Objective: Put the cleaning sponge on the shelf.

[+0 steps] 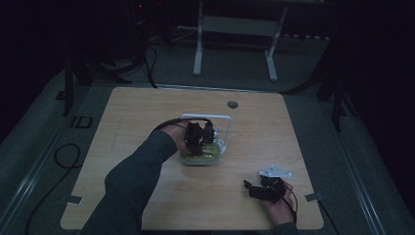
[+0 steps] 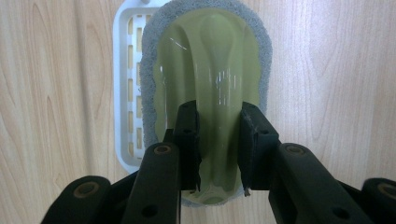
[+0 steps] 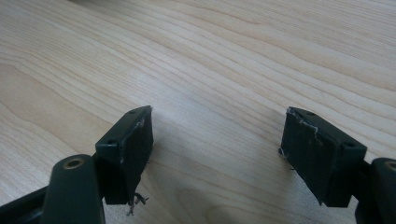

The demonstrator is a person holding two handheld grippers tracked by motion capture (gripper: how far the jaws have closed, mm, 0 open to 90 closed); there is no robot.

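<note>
A pale green scrubber with a grey scouring pad around its rim lies over a white slotted tray. My left gripper points down at it, and the two pads press the sides of its raised glossy handle ridge. In the high view the left gripper sits at the table's middle over the scrubber and the white tray. My right gripper rests near the front right of the table. In its own view the right gripper stands wide open over bare wood, with nothing between its jaws.
The wooden table has a round cable hole near its far edge. A white metal frame stands on the floor beyond the table. A black cable loops on the floor at the left. The room is dim.
</note>
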